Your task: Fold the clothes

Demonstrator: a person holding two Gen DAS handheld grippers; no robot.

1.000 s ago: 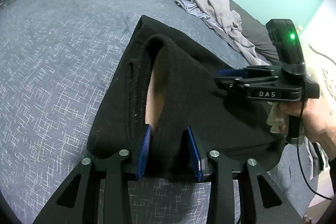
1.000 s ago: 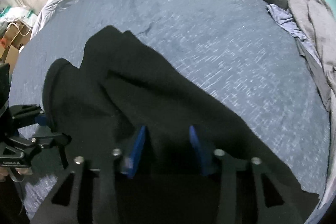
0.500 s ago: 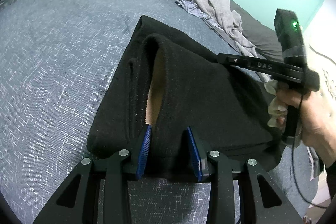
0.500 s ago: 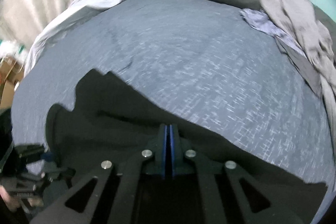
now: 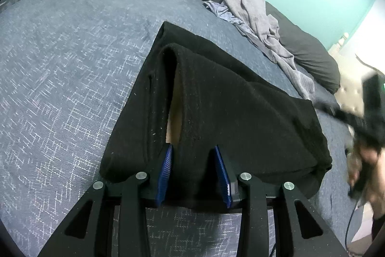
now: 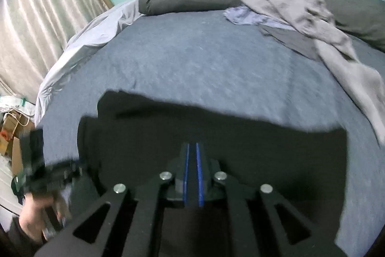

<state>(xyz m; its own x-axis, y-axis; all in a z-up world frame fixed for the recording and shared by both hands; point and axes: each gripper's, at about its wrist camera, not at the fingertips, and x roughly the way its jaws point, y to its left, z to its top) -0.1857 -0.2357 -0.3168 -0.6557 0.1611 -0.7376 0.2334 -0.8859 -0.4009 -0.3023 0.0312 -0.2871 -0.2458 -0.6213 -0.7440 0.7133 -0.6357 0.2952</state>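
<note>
My left claw [image 5: 193, 169]: blue pads clamped on the near hem of the black fleece garment [image 5: 228, 117] | garment: lower centre, flat on the blue-grey woven bedspread [image 5: 60, 78] | my right claw [image 6: 191, 175]: jaws nearly together, just opening, nothing pinched between them | containers: cardboard boxes [image 6: 12, 136] at left edge, contents unreadable

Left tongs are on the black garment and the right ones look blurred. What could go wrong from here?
1. The right tongs are opening; whether fabric sits between them is unclear, so a fold could drop.
2. The left tongs pinch a thick bunch of the black garment; pulling may drag its layers unevenly.
3. The loose grey clothes lie close to the garment's far corner and might get swept in.
</note>
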